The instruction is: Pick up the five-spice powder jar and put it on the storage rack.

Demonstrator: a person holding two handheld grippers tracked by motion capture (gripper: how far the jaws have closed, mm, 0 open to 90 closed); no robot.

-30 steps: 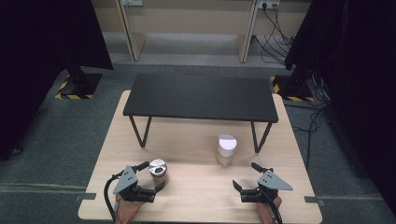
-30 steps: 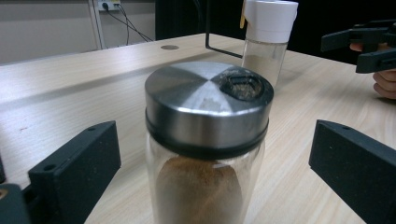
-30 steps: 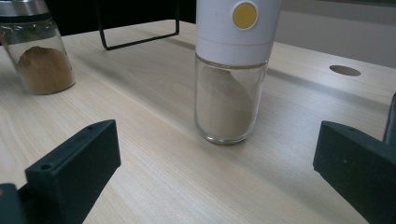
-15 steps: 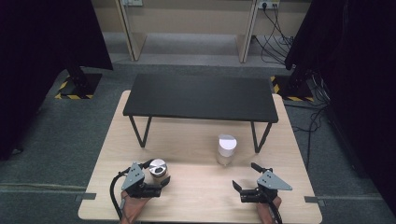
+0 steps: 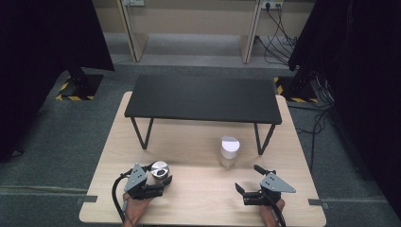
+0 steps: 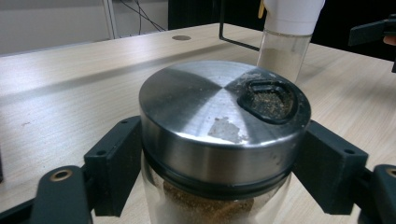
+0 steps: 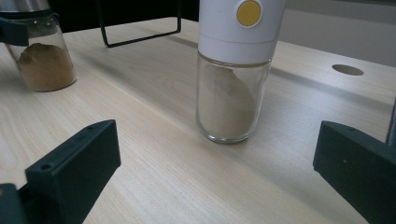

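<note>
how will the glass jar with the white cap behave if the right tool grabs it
The round glass jar with the white cap looks hard and smooth, so it may slip. It stands tall on a narrow base, so a high push could tip it. Powder fills much of it, so probably fairly weighty.

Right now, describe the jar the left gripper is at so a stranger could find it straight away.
On the light wooden table, look in front of the black bench, at the near left. The jar stands between the left gripper's jaws. Unlike the tall white-capped bottle to its right, it is short, with a steel lid and brown powder.
</note>
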